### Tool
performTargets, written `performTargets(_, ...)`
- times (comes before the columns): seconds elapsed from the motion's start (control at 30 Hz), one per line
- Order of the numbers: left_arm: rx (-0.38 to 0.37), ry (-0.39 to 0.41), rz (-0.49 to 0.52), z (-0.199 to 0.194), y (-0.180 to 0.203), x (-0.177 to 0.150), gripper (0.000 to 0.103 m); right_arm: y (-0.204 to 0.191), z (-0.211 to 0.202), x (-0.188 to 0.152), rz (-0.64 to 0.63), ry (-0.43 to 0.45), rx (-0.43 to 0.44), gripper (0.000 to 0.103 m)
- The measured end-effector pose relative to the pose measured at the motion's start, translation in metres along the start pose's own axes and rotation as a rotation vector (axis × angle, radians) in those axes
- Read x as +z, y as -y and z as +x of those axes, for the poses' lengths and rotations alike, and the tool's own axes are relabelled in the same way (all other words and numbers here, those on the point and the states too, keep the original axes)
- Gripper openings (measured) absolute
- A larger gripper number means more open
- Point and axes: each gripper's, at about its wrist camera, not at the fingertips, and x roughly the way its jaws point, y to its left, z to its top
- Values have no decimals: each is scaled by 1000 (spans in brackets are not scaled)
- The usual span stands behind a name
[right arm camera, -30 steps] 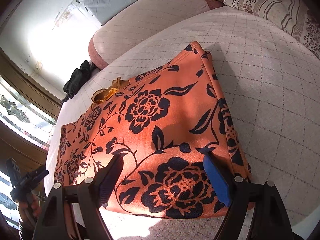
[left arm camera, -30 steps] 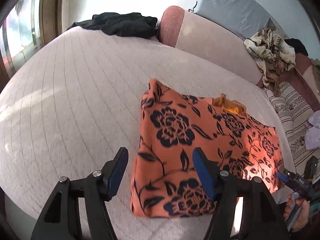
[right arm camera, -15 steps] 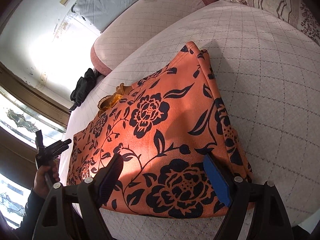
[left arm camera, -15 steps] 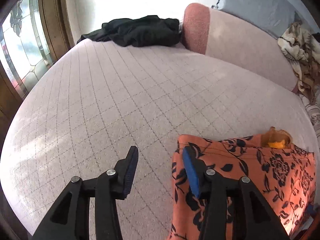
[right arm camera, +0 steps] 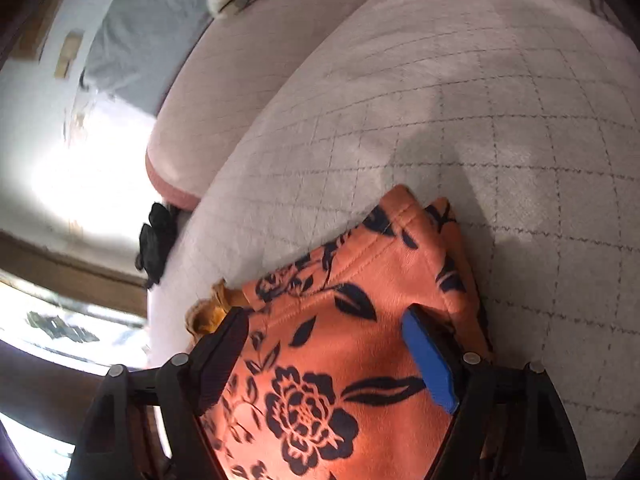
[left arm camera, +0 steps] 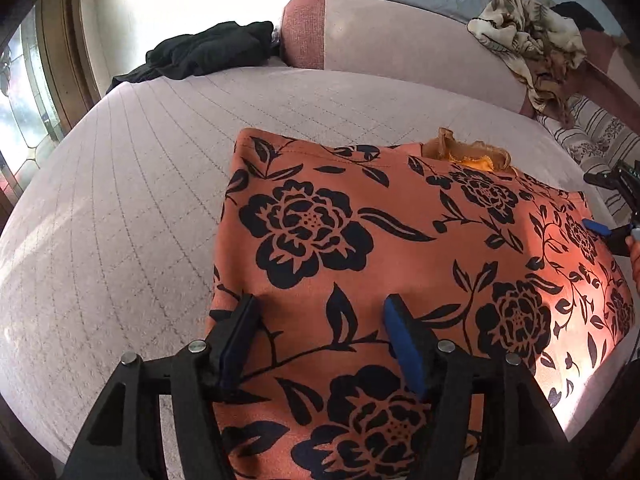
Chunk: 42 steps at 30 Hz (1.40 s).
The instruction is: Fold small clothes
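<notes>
An orange garment with black flowers (left arm camera: 400, 248) lies flat on the quilted pale bed (left arm camera: 120, 208). A yellow-orange scrap (left arm camera: 468, 156) sticks out at its far edge. My left gripper (left arm camera: 320, 320) hovers over the garment's near left part. Its jaws are opening, with the cloth lying under them and not pinched. In the right wrist view my right gripper (right arm camera: 326, 332) stands over the garment (right arm camera: 340, 360) near its far corner. Its jaws are wide and closing slightly, and nothing is pressed between them. The right gripper (left arm camera: 612, 216) also shows at the garment's right edge.
Black clothing (left arm camera: 200, 52) lies at the bed's far left by a pink bolster (left arm camera: 400, 36). A beige patterned cloth (left arm camera: 532, 40) is heaped at the far right above a striped cushion (left arm camera: 600, 140). A window (left arm camera: 24, 120) runs along the left.
My left gripper, off the garment's left edge with narrower jaws half a second ago, is back over the cloth with wider jaws. My right gripper rolled and slid toward the garment's far corner.
</notes>
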Motion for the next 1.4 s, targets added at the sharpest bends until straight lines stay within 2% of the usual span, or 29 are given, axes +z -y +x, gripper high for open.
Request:
performTargets(0.03,-16,0,-16,-5,-1,3,66,-9,-8,1,-1,22,-4,84)
performTargets(0.1,-34,29,-44,-12,-4,5,74,-36,-24,-3,-115,66,31,84)
performTargets(0.13,-26,26,-44,-11,-4,5,75,-43,-26,-5,-160,65,48,84)
performTargets(0.17,-7,8,-47,-4,-7,6,75,-45,-22,-7,-194,65,30,85)
performTargets(0.23,9,-37,-68,2,-9,5,75,-23,4,-1,-176,16,-133,86)
performTargets(0.27,8,-33,-77,-1,-9,5,75,-6,11,2,-111,4,-126,82)
performTargets(0.33,-8,-19,-92,-11,-11,6,75,-12,-8,1,-49,78,-77,82)
performTargets(0.4,-7,-2,-100,-18,-13,7,75,-35,-23,-10,-122,84,-52,82)
performTargets(0.5,-12,2,-110,-23,-15,5,75,-57,-43,-47,-226,74,-35,83)
performTargets(0.57,-18,-6,-113,-23,-18,3,75,-50,-48,-73,-236,45,-15,84)
performTargets(0.63,-14,-12,-120,-26,-21,-1,75,-32,-40,-88,-234,12,-78,85)
performTargets(0.67,-17,-16,-124,-28,-22,-3,75,-18,-32,-91,-217,-2,-129,84)
performTargets(0.7,-23,-19,-123,-30,-21,-4,75,-11,-31,-92,-205,3,-104,84)
performTargets(0.8,-17,5,-116,-43,-23,-9,75,-27,-46,-92,-201,22,-100,84)
performTargets(0.9,-31,9,-131,-47,-23,-11,76,-50,-61,-97,-272,61,-52,85)
performTargets(0.97,-29,-9,-131,-43,-23,-14,77,-44,-53,-100,-280,62,-72,91)
performTargets(1.0,-23,-27,-126,-37,-22,-14,77,-32,-40,-98,-262,27,-134,91)
performTargets(1.03,-13,-48,-118,-29,-22,-15,77,-17,-27,-95,-227,-14,-153,90)
performTargets(1.1,27,-73,-88,-25,-22,-18,77,-20,-37,-94,-207,29,-123,90)
performTargets(1.17,29,-41,-101,-33,-25,-20,77,-34,-52,-96,-217,47,-87,90)
performTargets(1.23,0,2,-123,-47,-27,-23,77,-41,-64,-100,-241,74,-77,90)
performTargets(1.3,3,31,-116,-51,-24,-29,82,-30,-65,-105,-214,76,-67,91)
performTargets(1.33,19,2,-92,-43,-21,-31,83,-17,-58,-105,-192,47,-108,91)
performTargets(1.37,33,-64,-62,-29,-17,-33,83,-4,-49,-104,-167,10,-119,90)
performTargets(1.4,50,-119,-45,-18,-16,-36,85,-1,-52,-104,-163,32,-88,90)
